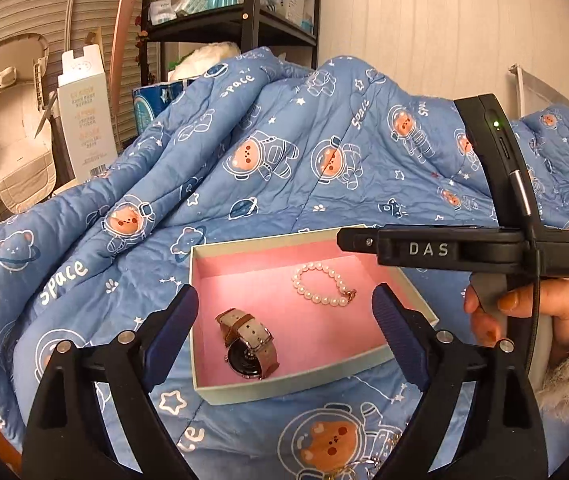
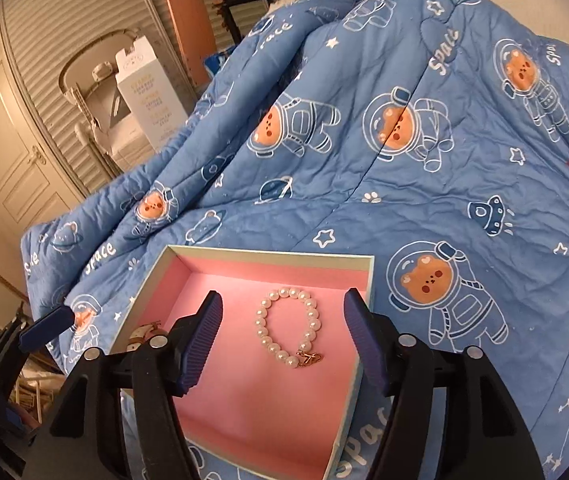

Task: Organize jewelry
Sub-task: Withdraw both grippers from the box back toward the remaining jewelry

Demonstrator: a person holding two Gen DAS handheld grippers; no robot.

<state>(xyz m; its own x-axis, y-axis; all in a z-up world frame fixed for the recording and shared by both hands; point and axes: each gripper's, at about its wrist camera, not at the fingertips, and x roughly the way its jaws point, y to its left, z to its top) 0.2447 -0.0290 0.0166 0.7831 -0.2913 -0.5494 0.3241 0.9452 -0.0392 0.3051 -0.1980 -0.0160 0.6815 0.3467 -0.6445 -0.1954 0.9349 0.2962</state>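
Right wrist | watch (image 2: 144, 334) mostly hidden behind right gripper (image 2: 282, 338) | both grippers agape, empty

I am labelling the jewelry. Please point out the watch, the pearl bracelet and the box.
watch (image 1: 249, 344): left wrist view, strap.
pearl bracelet (image 2: 289, 328): right wrist view, beads.
box (image 2: 244, 255): right wrist view, far rim.

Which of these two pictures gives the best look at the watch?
The left wrist view: the watch lies whole on the pink floor of the box, strap and round case both visible. In the right wrist view only a sliver of it peeks out behind a gripper finger.
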